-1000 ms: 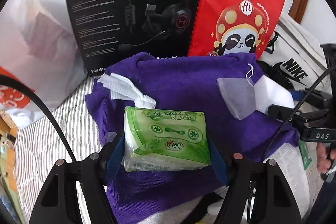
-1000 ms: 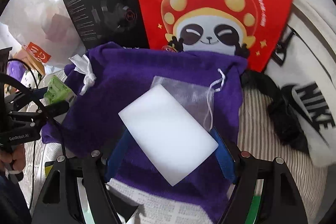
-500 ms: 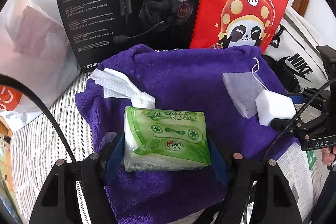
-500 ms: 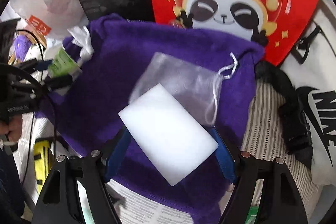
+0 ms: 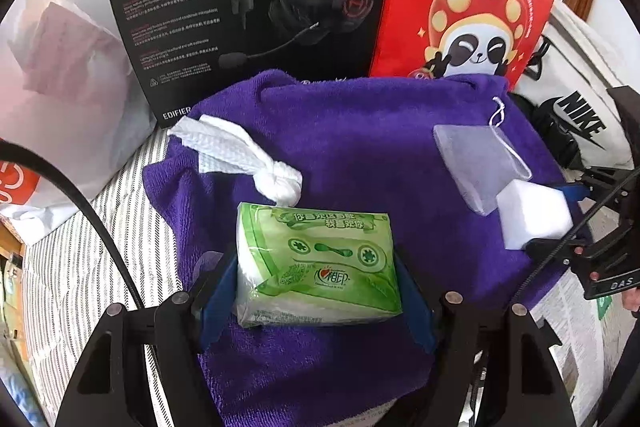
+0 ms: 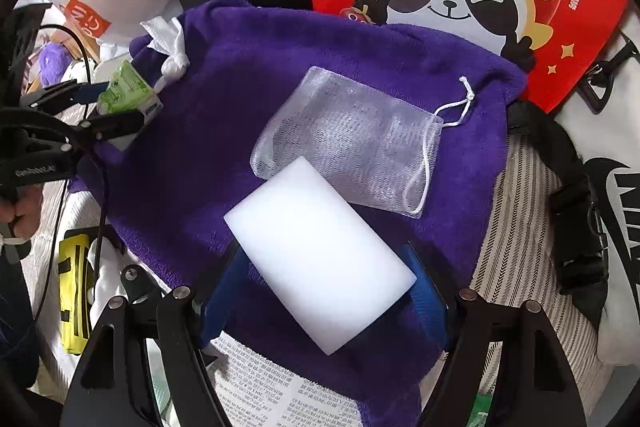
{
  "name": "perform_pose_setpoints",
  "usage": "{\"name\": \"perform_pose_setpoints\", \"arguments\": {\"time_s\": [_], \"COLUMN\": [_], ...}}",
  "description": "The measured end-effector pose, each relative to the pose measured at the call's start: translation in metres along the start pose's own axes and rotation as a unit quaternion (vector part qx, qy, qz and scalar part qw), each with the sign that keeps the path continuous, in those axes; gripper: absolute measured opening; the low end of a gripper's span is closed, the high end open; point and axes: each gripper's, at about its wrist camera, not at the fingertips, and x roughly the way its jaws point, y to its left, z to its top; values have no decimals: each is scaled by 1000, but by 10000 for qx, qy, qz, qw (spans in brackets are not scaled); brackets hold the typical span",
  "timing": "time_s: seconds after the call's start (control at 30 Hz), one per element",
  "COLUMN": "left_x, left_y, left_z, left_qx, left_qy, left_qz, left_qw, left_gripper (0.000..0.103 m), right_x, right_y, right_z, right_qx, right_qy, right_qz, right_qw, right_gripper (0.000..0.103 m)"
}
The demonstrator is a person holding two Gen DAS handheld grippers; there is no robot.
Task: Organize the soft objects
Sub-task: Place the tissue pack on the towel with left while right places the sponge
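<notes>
Sorting looks midway: left gripper point(image 5: 316, 291) clamps the tissue pack point(image 5: 318, 267), right gripper point(image 6: 324, 291) clamps the white sponge point(image 6: 320, 255), neither yet placed on the purple towel point(image 5: 360, 131).

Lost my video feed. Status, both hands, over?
Left gripper shut on tissue pack. Right gripper shut on white sponge. Both over purple towel. Mesh pouch just ahead of sponge; knotted white cloth by pack.
</notes>
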Motion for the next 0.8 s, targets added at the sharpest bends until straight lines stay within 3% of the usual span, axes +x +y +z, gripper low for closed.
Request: {"name": "perform_pose_setpoints", "arguments": {"time_s": [0.23, 0.5, 0.8], "left_x": [15, 23, 34], "left_y": [7, -3, -20], "left_z": [-2, -3, -3], "left_qx": [-169, -28, 163], "left_qy": [94, 85, 271], "left_qz": [21, 104, 245], "left_qw": [9998, 9999, 9992], "left_gripper": [72, 73, 85], "right_x": [1, -5, -17], "right_y": [4, 4, 2], "right_z": [0, 2, 5], "right_qx": [-80, -31, 6], "right_qy": [-8, -136, -240], "right_qz": [-100, -90, -144], "right_qw": [9999, 9999, 9996], "right_gripper": [78, 83, 84]}}
